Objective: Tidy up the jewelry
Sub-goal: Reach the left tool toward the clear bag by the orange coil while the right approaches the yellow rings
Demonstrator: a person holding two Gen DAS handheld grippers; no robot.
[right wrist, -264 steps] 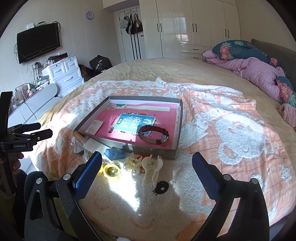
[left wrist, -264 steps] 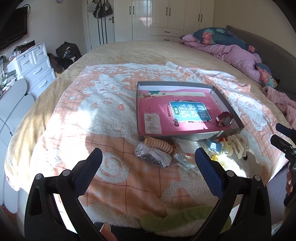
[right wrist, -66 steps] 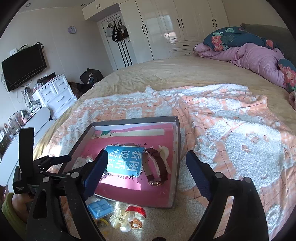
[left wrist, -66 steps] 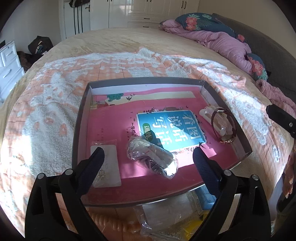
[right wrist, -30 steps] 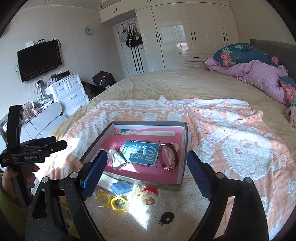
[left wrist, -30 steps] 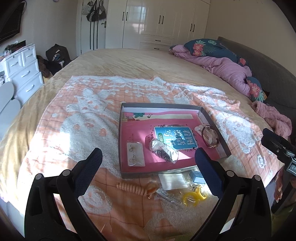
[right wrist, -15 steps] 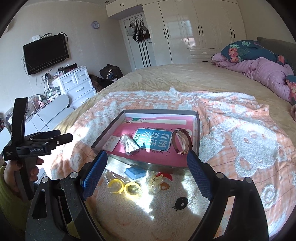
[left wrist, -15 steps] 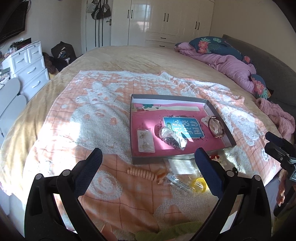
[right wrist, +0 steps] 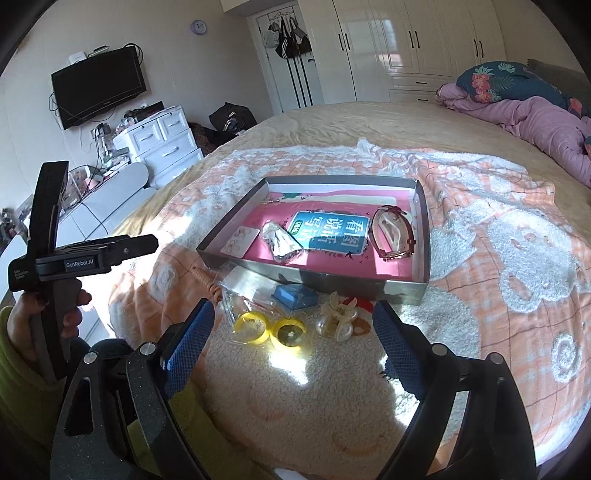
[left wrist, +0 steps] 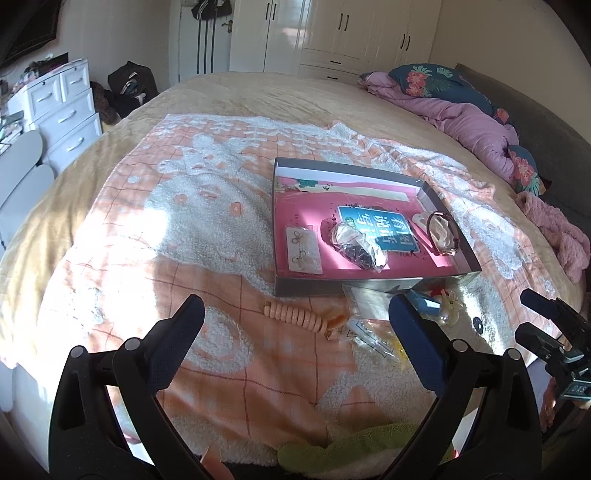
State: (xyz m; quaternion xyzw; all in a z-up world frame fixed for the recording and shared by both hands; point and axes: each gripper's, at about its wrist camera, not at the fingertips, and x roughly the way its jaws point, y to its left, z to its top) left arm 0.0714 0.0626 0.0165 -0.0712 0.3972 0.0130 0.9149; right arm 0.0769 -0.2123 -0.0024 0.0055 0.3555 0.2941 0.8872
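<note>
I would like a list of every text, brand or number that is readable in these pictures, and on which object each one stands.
"GenRobot.AI": white print on the side of the left gripper.
"看图说话": large white characters on the blue panel of the book cover in the tray.
Small side print on the same gripper's body: too small to read.
Wall clock face: numbers too small to read.

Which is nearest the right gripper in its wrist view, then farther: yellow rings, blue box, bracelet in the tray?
1. Yellow rings, on the blanket just ahead of the right gripper.
2. Blue box, against the tray's near wall.
3. Bracelet, inside the tray, right side.
</note>
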